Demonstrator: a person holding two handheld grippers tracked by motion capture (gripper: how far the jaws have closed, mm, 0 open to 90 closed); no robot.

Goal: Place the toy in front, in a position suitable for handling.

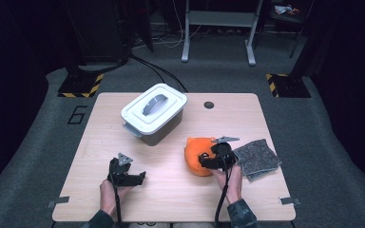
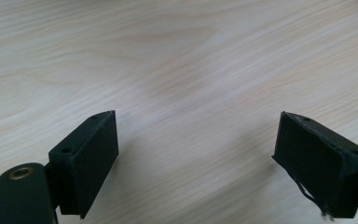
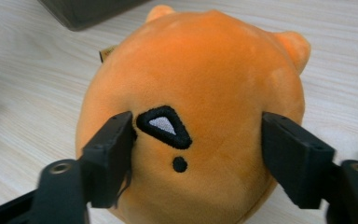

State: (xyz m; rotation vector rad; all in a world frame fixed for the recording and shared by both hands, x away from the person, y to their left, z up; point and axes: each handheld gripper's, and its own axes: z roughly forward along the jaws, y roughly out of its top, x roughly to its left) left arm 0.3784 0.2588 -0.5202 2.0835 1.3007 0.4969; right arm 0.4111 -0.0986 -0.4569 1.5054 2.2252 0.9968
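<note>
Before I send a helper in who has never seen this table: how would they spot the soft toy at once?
Start at the light wooden table and its white-lidded grey bin. Toward the near right from the bin lies the orange plush toy, with the right hand-held gripper straddling it. It is the one bright orange, rounded thing, with small ears and a stitched black face, unlike the flat grey cloth beside it.

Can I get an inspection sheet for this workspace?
Surface: light wooden table, round hole near the far edge.
Job's things: orange plush lying right of centre.
Clutter: lidded grey bin far left of centre; grey cloth right of the plush.
Grippers: left gripper open over bare table; right gripper with fingers either side of the plush, pressing into it.
Cables: one trails from each gripper toward the near edge; more on the floor behind.
Surroundings: grey carpet, metal frame legs, striped bases.
</note>
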